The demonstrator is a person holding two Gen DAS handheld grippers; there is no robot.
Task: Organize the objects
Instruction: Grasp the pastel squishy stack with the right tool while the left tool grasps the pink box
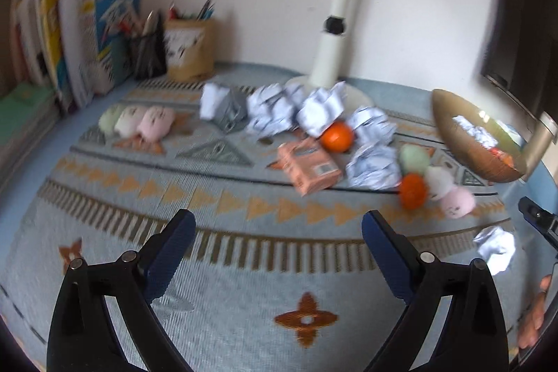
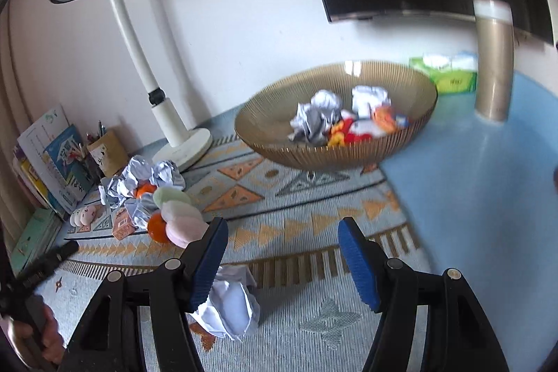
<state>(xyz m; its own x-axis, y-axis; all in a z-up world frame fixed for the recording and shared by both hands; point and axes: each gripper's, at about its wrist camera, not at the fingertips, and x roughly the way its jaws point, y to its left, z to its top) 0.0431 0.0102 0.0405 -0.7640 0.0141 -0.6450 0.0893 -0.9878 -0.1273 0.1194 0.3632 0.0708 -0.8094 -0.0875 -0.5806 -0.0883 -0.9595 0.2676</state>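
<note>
Right wrist view: my right tool [image 2: 280, 258] hangs half open and empty over a crumpled paper ball [image 2: 228, 305] on the tabletop [image 2: 470, 197]; light, squashy, I'd pinch its middle.

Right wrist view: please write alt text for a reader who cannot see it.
The open right gripper hovers over a patterned mat, a crumpled paper ball lying under its left finger. Beyond stands a ribbed amber bowl holding paper balls and colourful wrappers; left are a white desk lamp, oranges and pastel toys.
</note>
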